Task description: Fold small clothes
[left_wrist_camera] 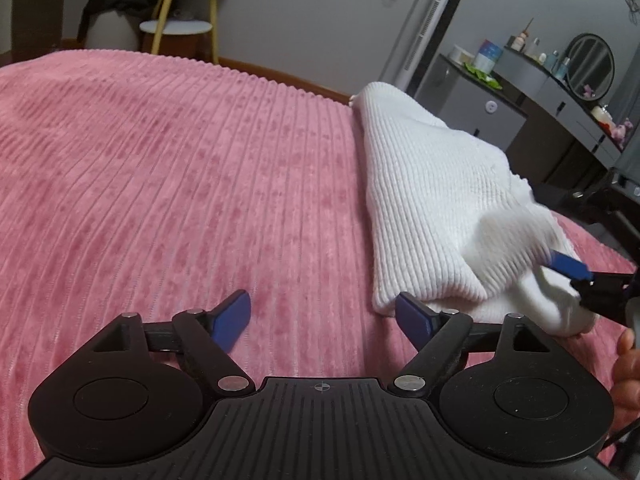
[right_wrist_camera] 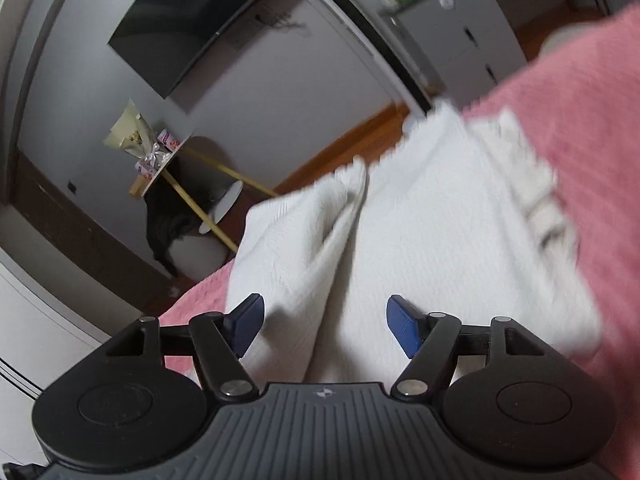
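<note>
Left wrist view: your left hand-held gripper [left_wrist_camera: 323,316] is open and holds nothing. The white knit [left_wrist_camera: 436,208] lies on the pink bed [left_wrist_camera: 160,180]. Your right hand-held gripper [right_wrist_camera: 325,326] is open over it. Pinch one edge, then fold slowly and flat.

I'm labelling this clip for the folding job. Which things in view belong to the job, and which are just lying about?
Part of the job:
- white knit garment, lying on the pink bedspread
- left gripper, open
- right gripper, open over the garment

Just lying about:
- round side table
- grey cabinet
- round mirror
- bottles on the dresser
</note>
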`<state>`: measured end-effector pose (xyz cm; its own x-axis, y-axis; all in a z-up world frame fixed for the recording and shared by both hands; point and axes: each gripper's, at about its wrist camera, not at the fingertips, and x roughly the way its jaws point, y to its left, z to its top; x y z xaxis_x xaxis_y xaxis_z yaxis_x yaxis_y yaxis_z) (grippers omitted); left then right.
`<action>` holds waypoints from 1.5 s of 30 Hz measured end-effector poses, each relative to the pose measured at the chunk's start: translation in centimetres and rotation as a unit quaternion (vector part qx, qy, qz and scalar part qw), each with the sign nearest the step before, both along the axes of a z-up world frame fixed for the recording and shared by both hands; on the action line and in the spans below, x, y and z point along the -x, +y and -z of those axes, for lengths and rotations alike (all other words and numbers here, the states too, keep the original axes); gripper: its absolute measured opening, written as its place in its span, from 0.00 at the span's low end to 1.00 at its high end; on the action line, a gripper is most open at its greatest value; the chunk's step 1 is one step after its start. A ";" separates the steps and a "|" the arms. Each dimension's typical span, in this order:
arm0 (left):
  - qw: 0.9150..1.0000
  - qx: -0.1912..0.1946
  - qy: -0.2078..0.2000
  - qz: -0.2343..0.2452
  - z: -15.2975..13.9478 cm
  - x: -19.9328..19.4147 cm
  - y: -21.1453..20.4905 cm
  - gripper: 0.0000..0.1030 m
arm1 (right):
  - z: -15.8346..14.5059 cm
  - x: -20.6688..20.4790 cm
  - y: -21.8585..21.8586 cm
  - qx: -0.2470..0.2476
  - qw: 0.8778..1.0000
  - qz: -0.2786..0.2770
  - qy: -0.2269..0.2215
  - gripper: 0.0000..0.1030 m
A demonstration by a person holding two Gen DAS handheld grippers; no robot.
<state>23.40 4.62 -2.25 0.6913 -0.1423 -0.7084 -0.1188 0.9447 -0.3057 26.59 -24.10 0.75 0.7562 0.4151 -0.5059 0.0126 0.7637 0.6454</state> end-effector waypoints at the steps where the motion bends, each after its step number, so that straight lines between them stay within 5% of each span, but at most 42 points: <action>1: 1.000 -0.002 0.000 0.000 0.0 -0.1 -0.1 0.84 | -0.2 0.0 -0.5 -0.011 1.000 0.004 -0.001 0.66; 4: 1.000 -0.019 0.000 0.007 -0.1 0.0 -0.7 0.84 | 0.1 0.0 -2.0 -0.051 0.999 0.017 0.010 0.66; 11: 0.999 -0.034 0.002 0.018 -0.2 0.2 -1.3 0.84 | 0.9 -2.7 0.3 0.013 0.998 -0.044 0.053 0.64; 13: 0.999 -0.034 0.005 0.017 -0.1 0.2 -1.2 0.84 | 0.6 -3.3 0.7 0.022 0.997 -0.056 0.049 0.34; 15: 0.999 -0.031 0.005 0.015 -0.2 0.2 -1.1 0.84 | 0.5 -3.7 0.9 0.024 0.996 -0.068 0.050 0.28; 27: 0.999 -0.029 0.002 0.014 -0.3 0.3 -1.1 0.84 | -0.2 -5.6 2.2 0.049 0.994 -0.094 0.039 0.36; 33: 0.999 -0.038 0.001 0.019 -0.3 0.5 -1.6 0.84 | -0.6 -6.2 3.1 0.072 0.990 -0.113 0.036 0.20; 40: 0.999 -0.023 -0.011 0.027 -1.1 0.9 -1.8 0.84 | -3.8 -3.9 5.1 0.209 0.972 -0.099 -0.045 0.15; 45: 0.999 -0.015 -0.023 0.039 -1.5 1.0 -2.4 0.84 | -5.7 -0.5 3.4 0.314 0.941 -0.030 -0.119 0.15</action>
